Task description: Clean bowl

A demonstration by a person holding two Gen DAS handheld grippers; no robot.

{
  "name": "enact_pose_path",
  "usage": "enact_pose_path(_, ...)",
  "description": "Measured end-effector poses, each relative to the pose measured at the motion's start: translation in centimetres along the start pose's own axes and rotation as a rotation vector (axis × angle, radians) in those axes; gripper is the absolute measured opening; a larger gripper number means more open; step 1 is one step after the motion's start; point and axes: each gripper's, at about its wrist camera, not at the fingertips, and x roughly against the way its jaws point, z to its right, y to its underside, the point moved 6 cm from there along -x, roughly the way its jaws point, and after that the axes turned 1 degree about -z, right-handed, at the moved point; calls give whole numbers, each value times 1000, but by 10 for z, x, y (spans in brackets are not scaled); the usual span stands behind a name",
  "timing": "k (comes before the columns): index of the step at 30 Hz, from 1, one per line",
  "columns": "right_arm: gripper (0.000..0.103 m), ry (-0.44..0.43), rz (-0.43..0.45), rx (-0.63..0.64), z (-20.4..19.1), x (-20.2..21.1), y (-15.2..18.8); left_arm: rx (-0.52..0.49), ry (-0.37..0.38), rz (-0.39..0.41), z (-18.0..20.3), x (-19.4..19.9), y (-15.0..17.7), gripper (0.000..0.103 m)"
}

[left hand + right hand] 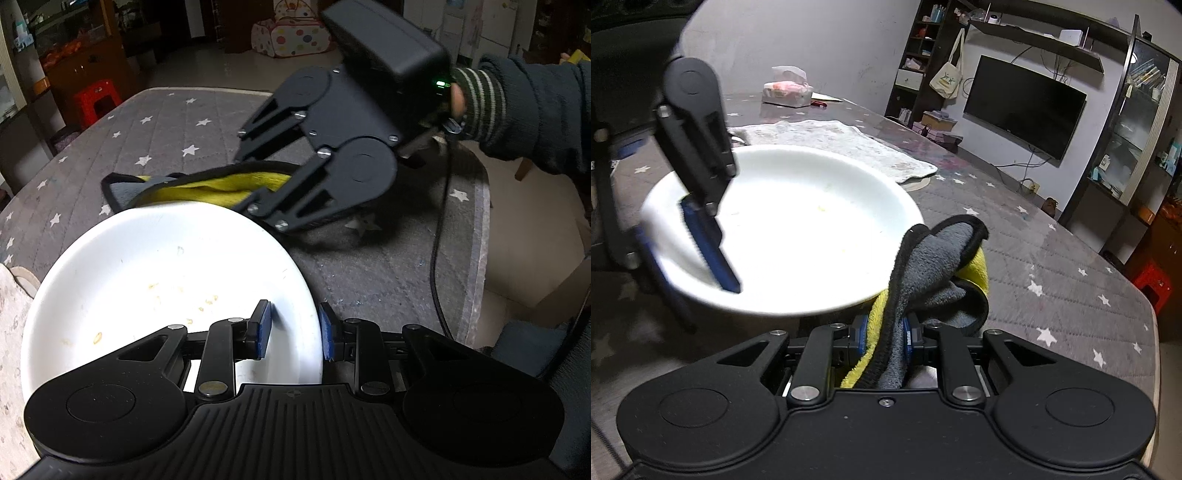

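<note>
Tools grip bowl [159, 280] rim and cloth [938, 273]

From my left wrist view, the bowl [155, 280] loses its near rim behind my own left gripper [295, 332]. The cloth [221, 186] lies partly hidden behind the bowl's far rim and the right gripper [258, 206], itself motion-blurred.

A glossy, smooth white bowl [155, 280] was seen, smeared with dried yellowish residue. A fluffy yellow and grey cloth [934, 266] was shown, and the table [177, 129] was covered in matt quilted fabric.
</note>
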Motion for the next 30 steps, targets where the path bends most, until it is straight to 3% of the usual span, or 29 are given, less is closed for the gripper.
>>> enact_pose_path(15, 20, -14, 2, 18, 6, -9, -1, 53, -50, 2, -7, -11, -22, 33)
enact_pose_path(30, 20, -26, 10, 8, -19, 21, 13, 58, -63, 3, -17, -18, -39, 34)
